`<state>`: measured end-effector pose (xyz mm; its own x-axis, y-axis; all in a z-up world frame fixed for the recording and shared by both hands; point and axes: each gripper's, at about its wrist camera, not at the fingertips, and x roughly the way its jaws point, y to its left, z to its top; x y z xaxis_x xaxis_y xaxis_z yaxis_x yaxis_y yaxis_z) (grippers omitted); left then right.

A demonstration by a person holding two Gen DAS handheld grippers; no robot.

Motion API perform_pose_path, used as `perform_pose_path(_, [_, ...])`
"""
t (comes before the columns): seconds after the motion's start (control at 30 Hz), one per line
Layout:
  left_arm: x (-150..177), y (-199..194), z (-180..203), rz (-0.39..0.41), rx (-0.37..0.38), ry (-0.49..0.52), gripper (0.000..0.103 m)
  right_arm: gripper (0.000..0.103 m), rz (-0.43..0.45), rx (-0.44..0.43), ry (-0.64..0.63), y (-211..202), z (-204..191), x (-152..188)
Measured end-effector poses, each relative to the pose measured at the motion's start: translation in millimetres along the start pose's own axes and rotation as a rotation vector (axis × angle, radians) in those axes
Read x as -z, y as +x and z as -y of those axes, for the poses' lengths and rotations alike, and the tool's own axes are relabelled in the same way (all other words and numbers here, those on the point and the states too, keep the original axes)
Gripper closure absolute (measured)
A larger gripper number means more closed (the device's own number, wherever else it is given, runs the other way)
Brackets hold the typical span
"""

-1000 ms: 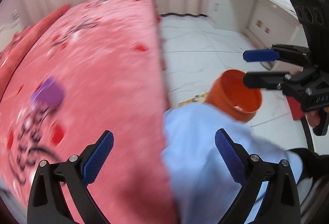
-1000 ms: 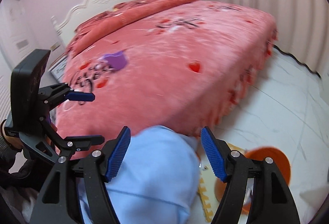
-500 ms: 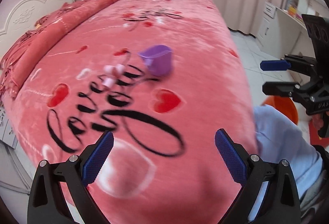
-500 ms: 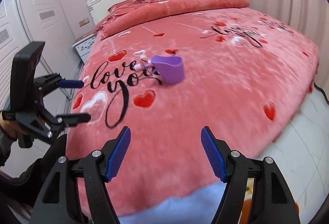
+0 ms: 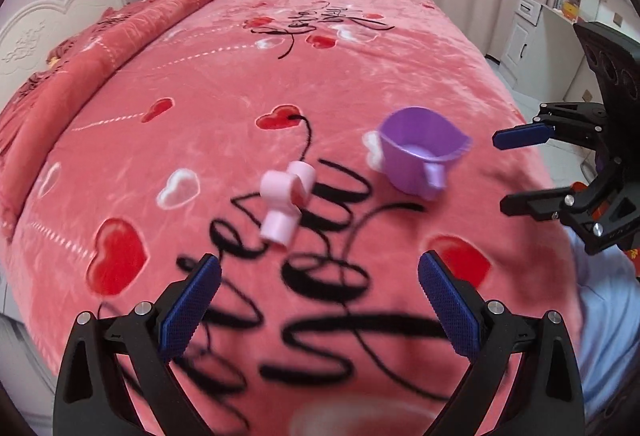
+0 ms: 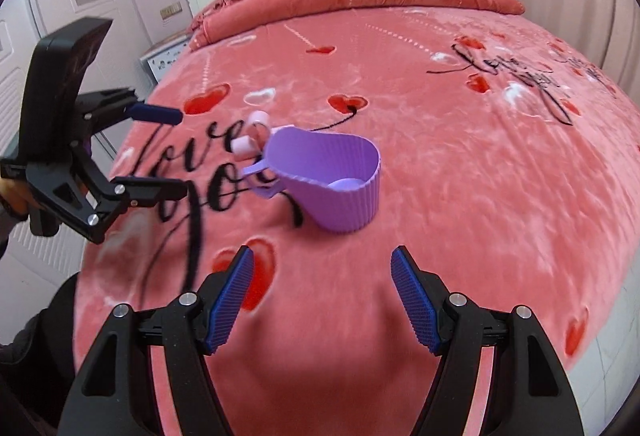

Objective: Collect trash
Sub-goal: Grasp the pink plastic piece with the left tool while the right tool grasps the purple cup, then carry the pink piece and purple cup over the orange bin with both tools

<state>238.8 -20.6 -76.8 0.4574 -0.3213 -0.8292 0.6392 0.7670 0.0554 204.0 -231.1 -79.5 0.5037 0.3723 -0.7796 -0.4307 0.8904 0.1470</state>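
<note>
I am in the approach step: both grippers are over the bed (image 5: pixel 248 84), nothing has been picked up yet, and no trash container shows in either view.

Landmark for all positions: the purple cup (image 6: pixel 332 180), lying tilted on the pink blanket with its handle toward the pink connector piece (image 5: pixel 284 200).

1. Left gripper (image 5: pixel 318 300): jaws spread wide, nothing between the pads. In its own view the connector piece lies left of the purple cup and just beside it; whether the two touch I cannot tell. The connector is ahead of the left fingertips and slightly left of centre.
2. Right gripper (image 6: pixel 322 296): jaws spread wide, nothing between the pads. The purple cup sits directly ahead of the gap, near but not yet between the fingers.
3. Something small and pale sits inside the purple cup; I cannot identify it.

Next move, as I judge it:
- Bring the right gripper forward and down until the cup wall stands between the pads, then close. The ribbed wall looks soft, so I expect it to deform; closing across the rim near the handle should hold better.
- Align the left gripper on the connector's stem before closing; the piece is small and rounded and may roll on the plush blanket.
- Keep the two grippers from crossing, since their targets lie close together
</note>
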Motion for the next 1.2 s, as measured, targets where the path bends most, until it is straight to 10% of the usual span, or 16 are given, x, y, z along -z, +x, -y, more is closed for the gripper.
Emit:
perform_pose_path(0.37, [-21.8,62.4,-31.7,0.001,0.063,0.076,0.006,0.032,-0.020,0.005,-0.086,68.9,14.9,-31.5])
perform_pose_path(0.7, [-20.3,66.1,-40.6,0.022,0.070,0.039,0.074,0.041,0.029,-0.066,-0.130,83.0,13.2,-40.3])
perform_pose_path(1.2, [17.5,-3.2,25.7,-0.019,0.101,0.014,0.076,0.041,0.015,-0.057,-0.040,1.7,-4.5,12.1])
